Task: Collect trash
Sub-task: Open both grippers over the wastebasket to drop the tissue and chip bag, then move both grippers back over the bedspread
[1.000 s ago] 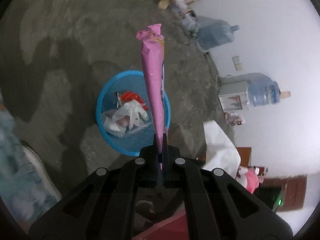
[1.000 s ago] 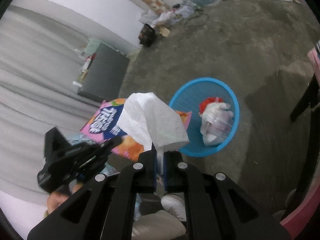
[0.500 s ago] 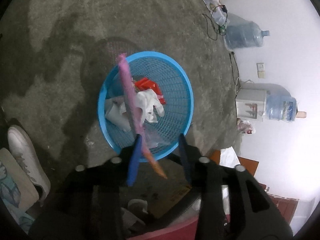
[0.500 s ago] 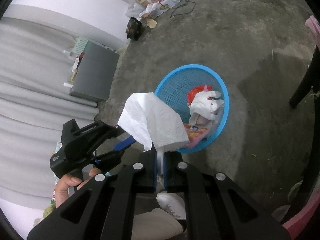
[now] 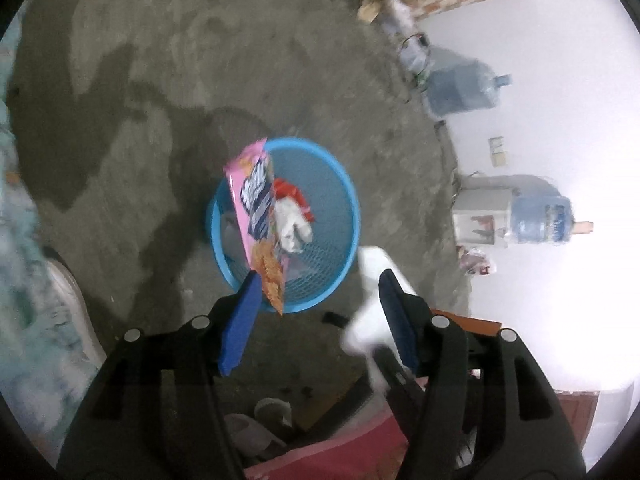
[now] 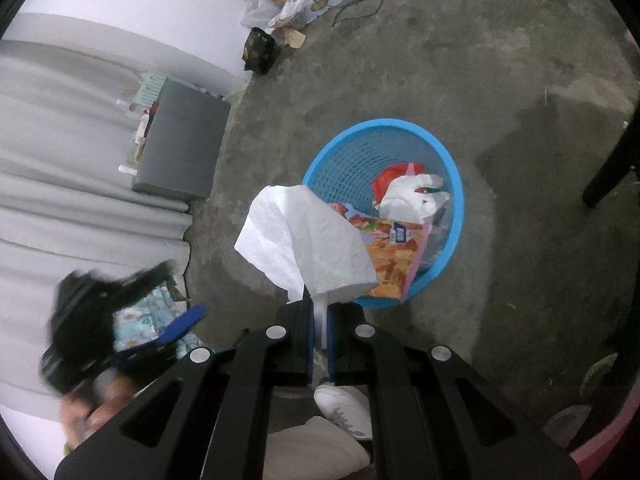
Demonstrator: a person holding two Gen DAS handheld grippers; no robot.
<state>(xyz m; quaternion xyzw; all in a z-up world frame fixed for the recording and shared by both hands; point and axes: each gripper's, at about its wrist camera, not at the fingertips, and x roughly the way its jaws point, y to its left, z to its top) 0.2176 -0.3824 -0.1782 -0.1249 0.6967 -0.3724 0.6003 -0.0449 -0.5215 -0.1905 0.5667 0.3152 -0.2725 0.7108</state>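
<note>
A blue mesh basket [image 5: 344,208] stands on the concrete floor and holds a white plastic bag [image 5: 294,226] and a red wrapper [image 5: 288,192]. A pink snack packet [image 5: 258,216] lies in the basket, leaning on its near rim. My left gripper [image 5: 316,292] is open and empty just above that rim. In the right wrist view the basket [image 6: 452,184] holds the packet [image 6: 394,252]. My right gripper [image 6: 319,312] is shut on a white tissue [image 6: 312,240], held above and left of the basket. The left gripper [image 6: 120,332] shows blurred at lower left.
Water bottles [image 5: 464,90] and a dispenser [image 5: 484,216] stand along the white wall. A grey cabinet [image 6: 180,148] and a curtain [image 6: 60,160] are at left. A white shoe [image 6: 344,408] sits below my right gripper. A dark chair leg [image 6: 612,160] stands at right.
My left gripper opened and let go of the pink snack packet, which dropped into the basket. The right gripper moved closer to the basket with the tissue.
</note>
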